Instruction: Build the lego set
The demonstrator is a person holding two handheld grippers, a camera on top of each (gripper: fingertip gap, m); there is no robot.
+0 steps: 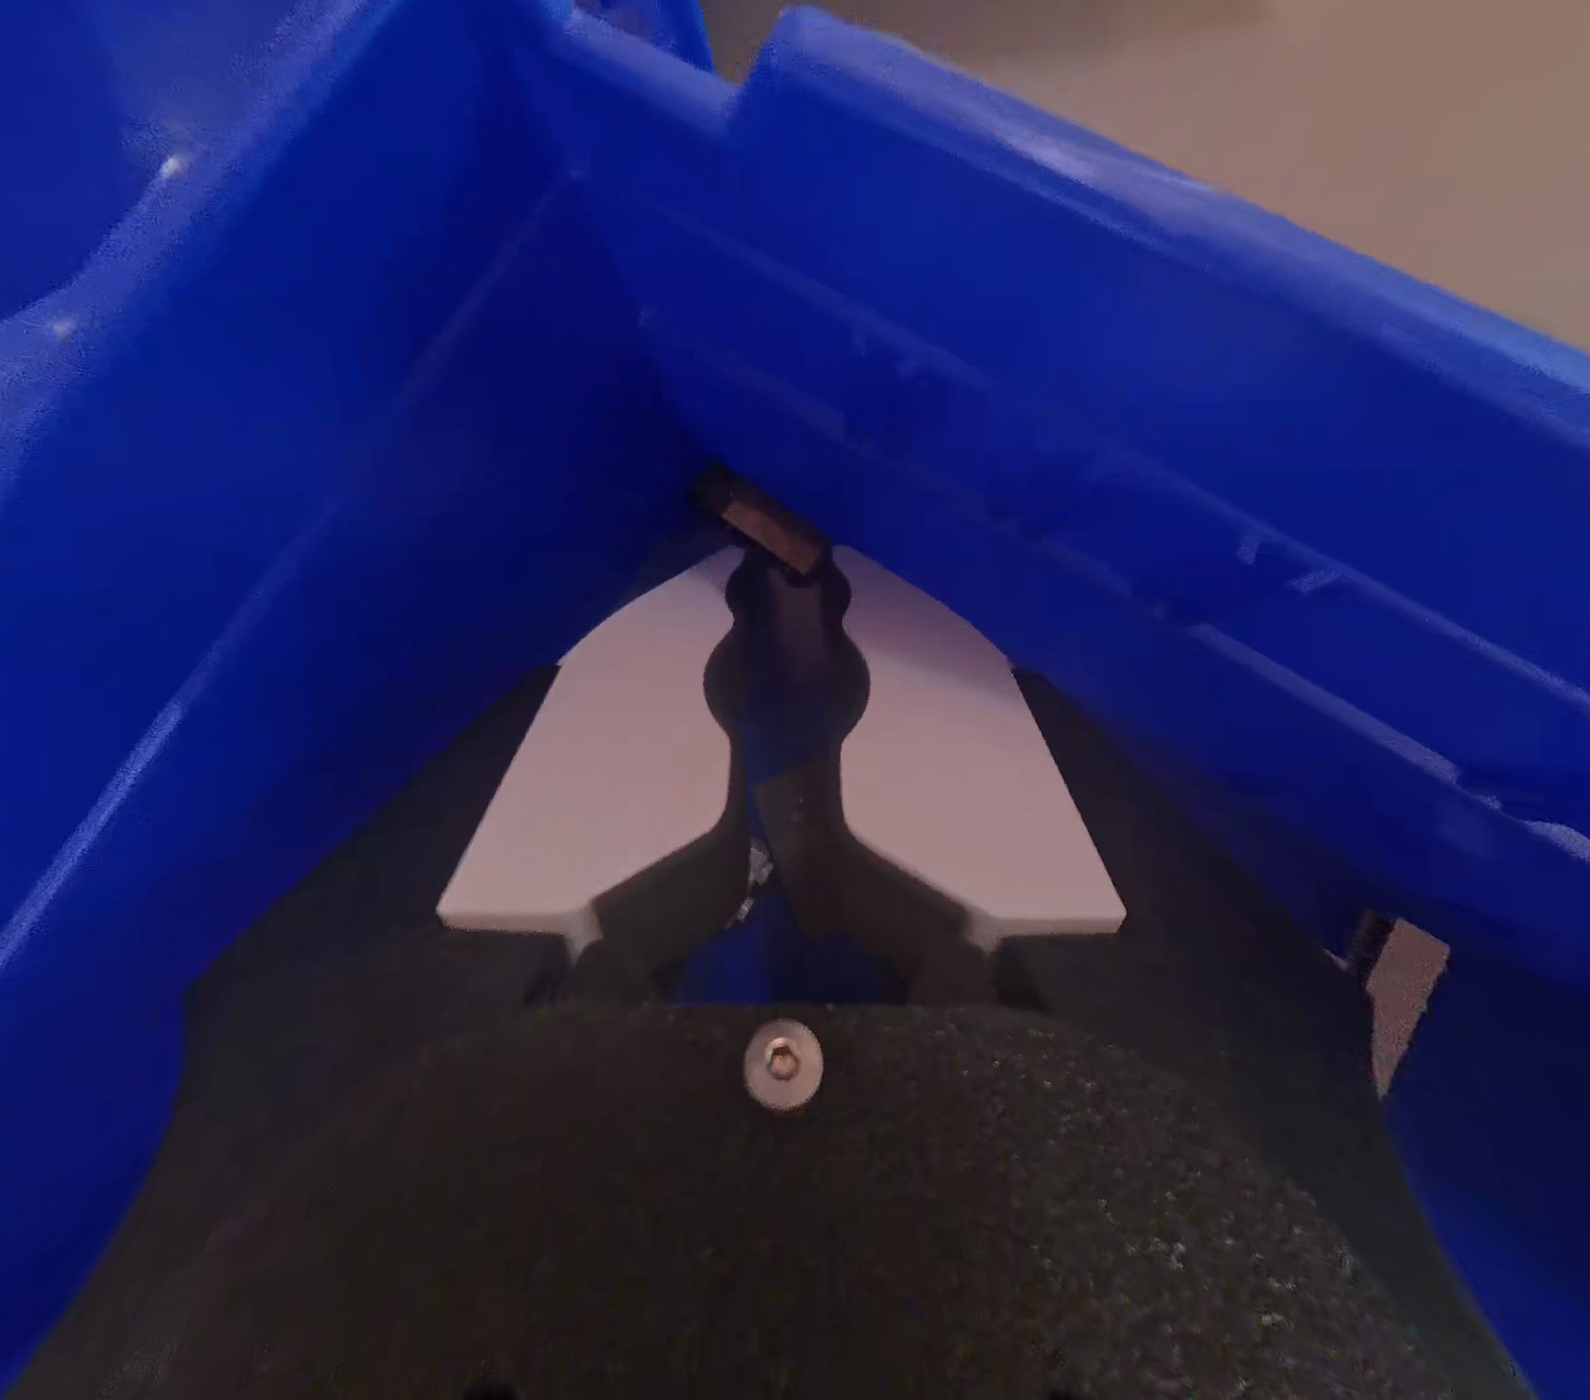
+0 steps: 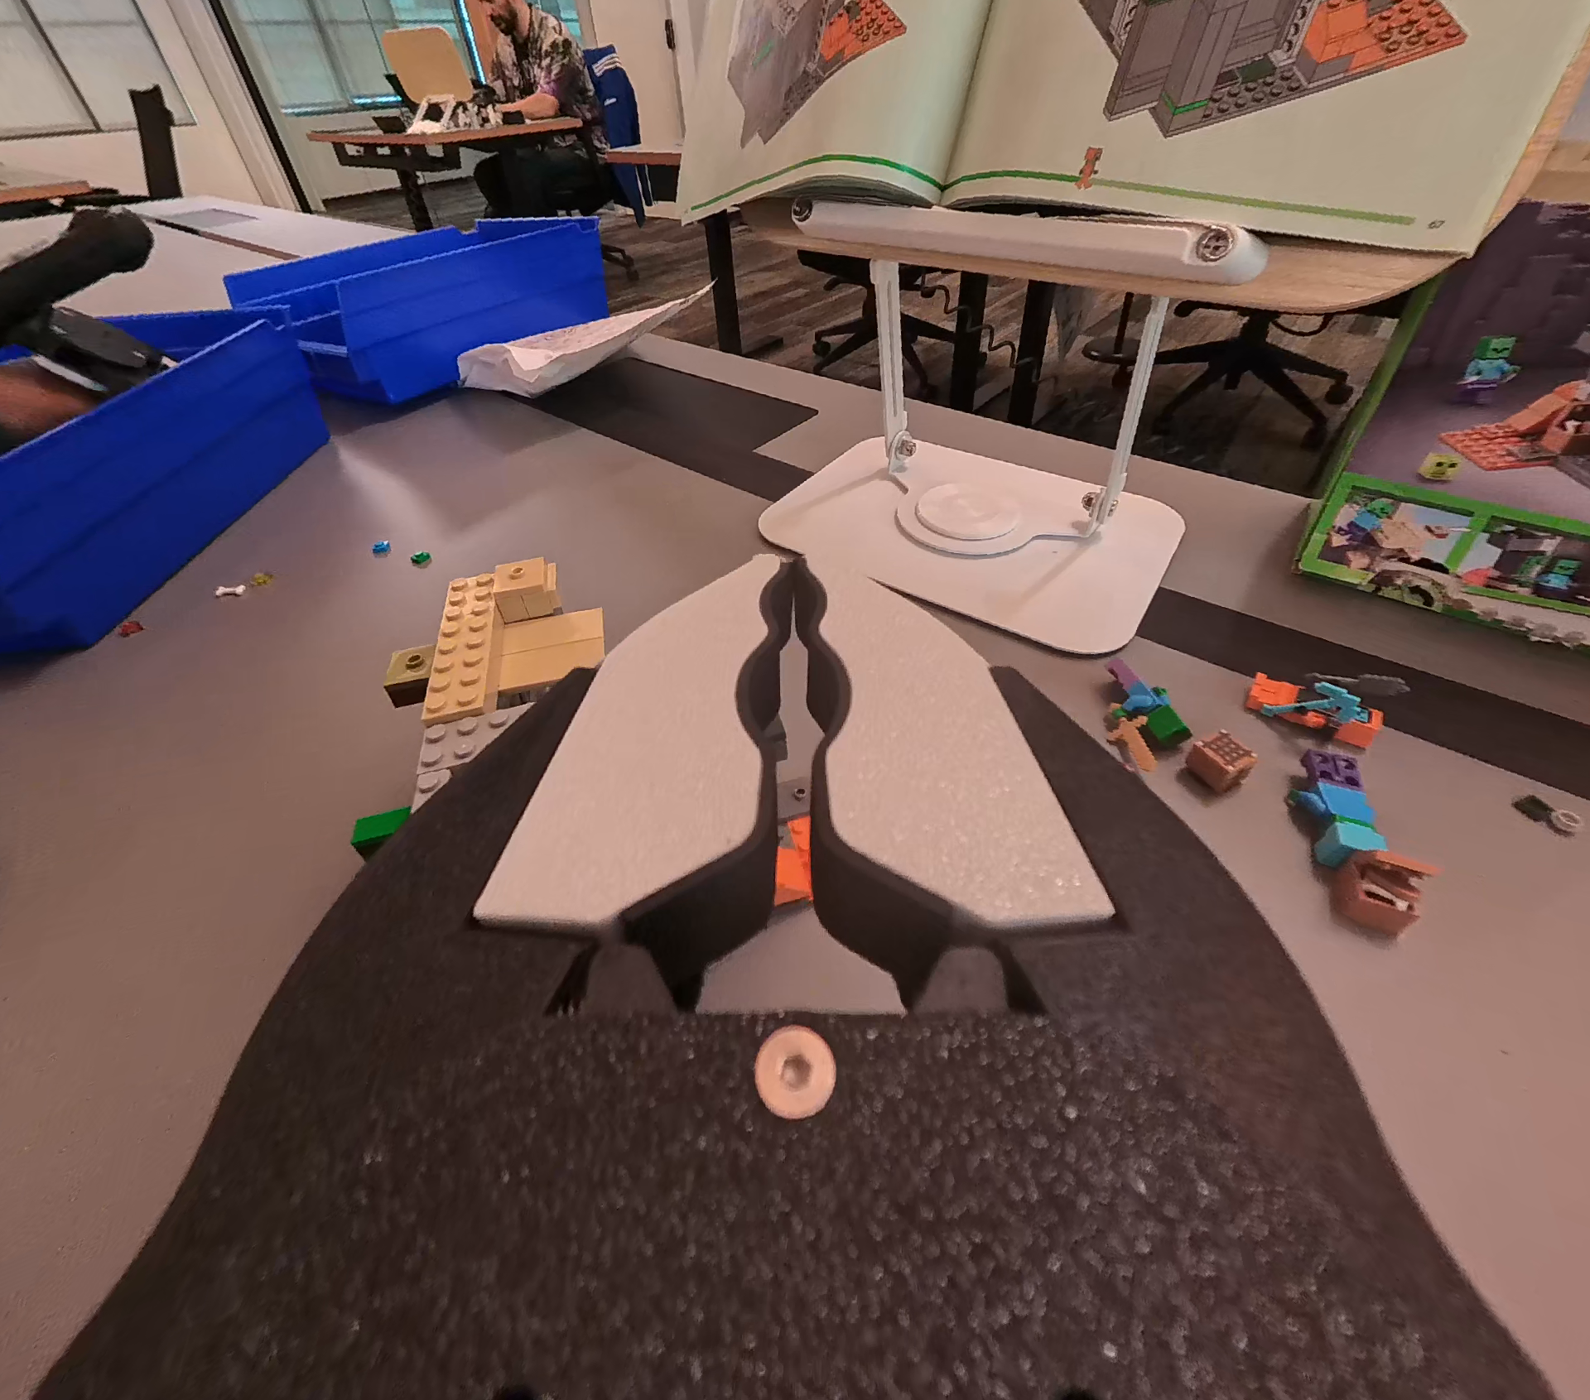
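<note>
In the left wrist view my left gripper [image 1: 779, 572] is deep inside a blue plastic bin [image 1: 344, 412], close to the corner where its walls meet. Its fingers are closed on a small brown brick [image 1: 761, 533] at the very tips. In the right wrist view that bin [image 2: 129, 481] stands at the left with the left gripper's black body [image 2: 77, 344] reaching into it. My right gripper [image 2: 790, 572] is shut with nothing between its tips. It hovers above the grey table, just over a partly built tan and grey brick model [image 2: 499, 645].
A white book stand [image 2: 989, 541] holds an open instruction booklet [image 2: 1118, 25] ahead. More blue bins [image 2: 413, 309] and crumpled paper [image 2: 559, 344] lie at the back left. Brick figures [image 2: 1325, 791] lie at the right, a toy box [image 2: 1480, 455] at the far right. A person [image 2: 533, 68] sits at a distant desk. Across from one pair of fingers to the other is roughly 55 centimeters.
</note>
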